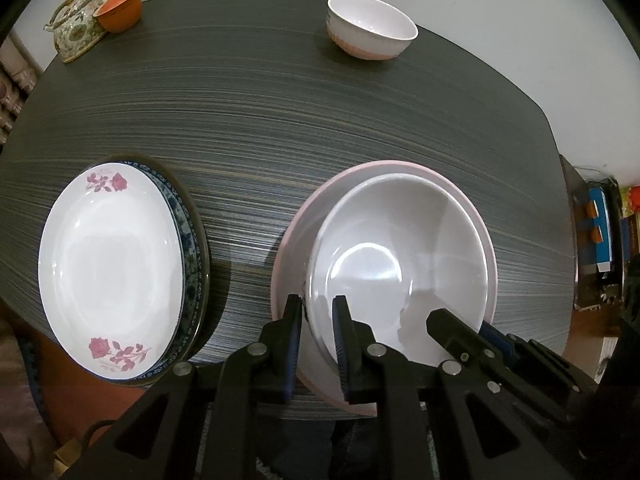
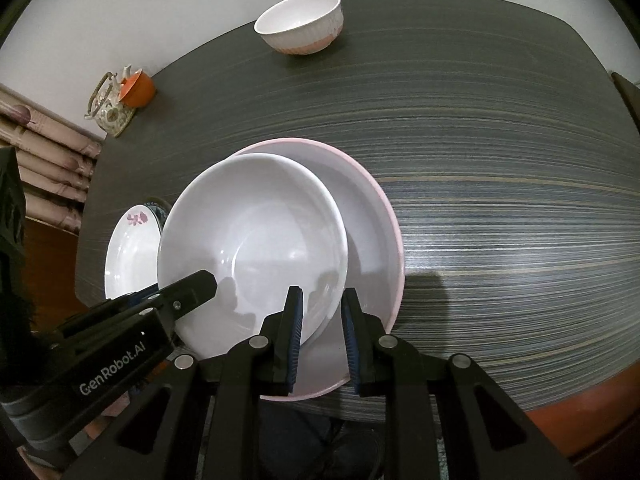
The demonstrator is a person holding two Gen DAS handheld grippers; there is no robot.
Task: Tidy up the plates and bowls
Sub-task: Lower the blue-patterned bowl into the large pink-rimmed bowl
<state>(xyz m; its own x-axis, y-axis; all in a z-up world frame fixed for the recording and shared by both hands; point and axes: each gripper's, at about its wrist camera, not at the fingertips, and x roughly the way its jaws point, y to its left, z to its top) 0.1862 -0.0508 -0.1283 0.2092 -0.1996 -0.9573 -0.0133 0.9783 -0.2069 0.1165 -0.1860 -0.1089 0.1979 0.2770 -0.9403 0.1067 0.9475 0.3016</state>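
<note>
Two stacks formed so far, one bowl outstanding.

Item 1: white bowl (image 1: 400,256), nested off-centre inside the pink-rimmed bowl (image 1: 404,168), near the front edge of the surface (image 1: 280,112). The left gripper (image 1: 318,344) has its jaws nearly closed on the near-left rim of the white bowl, one jaw inside and one outside. The right gripper (image 2: 322,340) is likewise pinched on the near-right rim of that bowl (its outer jaw sits between the two bowls' walls). Whether the white bowl rests fully in the pink one or is partly carried cannot be told.

Item 2: rose-patterned plate (image 1: 112,264), lying on a blue-patterned plate (image 1: 192,256) at the front left corner. Plates appear sorted.

Item 3: small white bowl with a pink base (image 1: 370,26), alone at the far edge, well apart from the rest. Judged as the remaining work: it would go into the bowl stack once the white bowl is settled and let go.

Item 4 (not clearly part of the task): floral teapot (image 1: 76,28) with an orange cup (image 1: 120,10) touching it, at the far left corner.

Surface: dark, with fine horizontal streaks of grey, blue and tan; rounded corners. Room: pale plain wall behind the far edge; pinkish folded fabric (image 2: 48,160) to the left in the right wrist view; cluttered coloured items (image 1: 600,232) past the right edge; reddish floor below.
</note>
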